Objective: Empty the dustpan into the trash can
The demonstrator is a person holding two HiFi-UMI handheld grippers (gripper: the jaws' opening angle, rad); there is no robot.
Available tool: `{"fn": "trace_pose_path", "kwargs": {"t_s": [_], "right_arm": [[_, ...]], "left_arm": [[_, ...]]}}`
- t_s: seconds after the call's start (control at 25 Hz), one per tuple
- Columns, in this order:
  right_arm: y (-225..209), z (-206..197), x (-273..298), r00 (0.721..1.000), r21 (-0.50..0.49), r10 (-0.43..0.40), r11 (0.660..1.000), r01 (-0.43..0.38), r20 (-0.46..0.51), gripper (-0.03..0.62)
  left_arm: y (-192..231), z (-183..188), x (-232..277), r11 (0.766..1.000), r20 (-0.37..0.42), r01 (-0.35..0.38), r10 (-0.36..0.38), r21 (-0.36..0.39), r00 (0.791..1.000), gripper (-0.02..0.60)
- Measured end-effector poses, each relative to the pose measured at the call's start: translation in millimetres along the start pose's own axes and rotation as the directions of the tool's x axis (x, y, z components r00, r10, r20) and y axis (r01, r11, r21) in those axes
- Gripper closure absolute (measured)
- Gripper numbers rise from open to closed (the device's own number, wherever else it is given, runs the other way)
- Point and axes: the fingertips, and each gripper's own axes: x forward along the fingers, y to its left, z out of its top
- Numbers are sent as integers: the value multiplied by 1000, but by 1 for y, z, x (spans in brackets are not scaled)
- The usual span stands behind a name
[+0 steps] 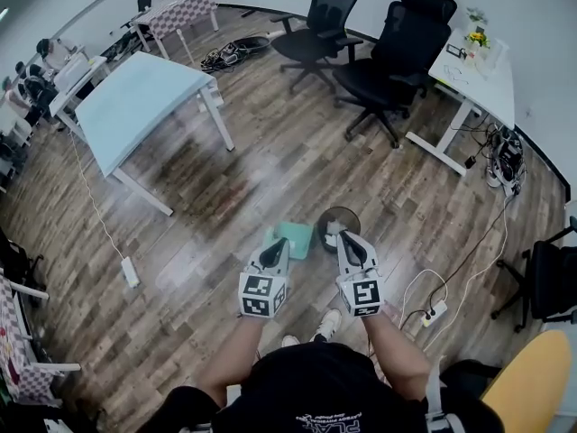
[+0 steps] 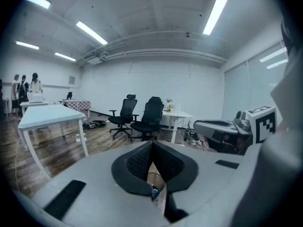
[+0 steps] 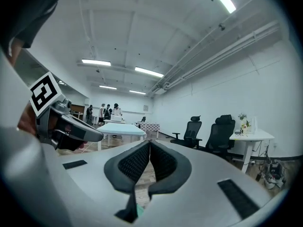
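In the head view a teal dustpan (image 1: 294, 238) lies on the wood floor just ahead of my feet. A round dark trash can (image 1: 341, 218) stands right beside it on its right. My left gripper (image 1: 280, 244) hangs above the dustpan's near edge, and my right gripper (image 1: 348, 236) hangs above the can's near rim. Both are raised off the floor and point roughly level into the room. In the left gripper view the left gripper (image 2: 152, 144) has its pads together with nothing between them. The right gripper (image 3: 150, 143) looks the same in its own view.
A light-blue table (image 1: 144, 97) stands at the back left, two black office chairs (image 1: 395, 57) at the back, a white desk (image 1: 476, 72) at the right. Power strips (image 1: 131, 271) and cables (image 1: 469, 260) lie on the floor. Several people (image 2: 23, 90) stand far off.
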Motion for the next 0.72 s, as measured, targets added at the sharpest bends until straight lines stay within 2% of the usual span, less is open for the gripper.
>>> {"fn": "trace_pose_path", "kwargs": {"t_s": [0.16,0.36,0.48,0.72], "right_arm": [[24,10,-20,1000,-10,4,1000,-4,-4,571],[55,19,-36,1000,17,-1,1000,1,-10,572],[71,28,-45,1000,11,2,1000,-2,-2,571],[93,36,-59,1000,-24,-2,1000,2,4,571]], "left_arm": [[-6,4,-31,1000,38,13,-14,26,999,558],[-5,8,-66,997,83,63,-66,37,994,558],[-4,6,-80,996,94,63,-70,70,993,558],[-6,3,-100,995,106,68,-75,74,992,558]]}}
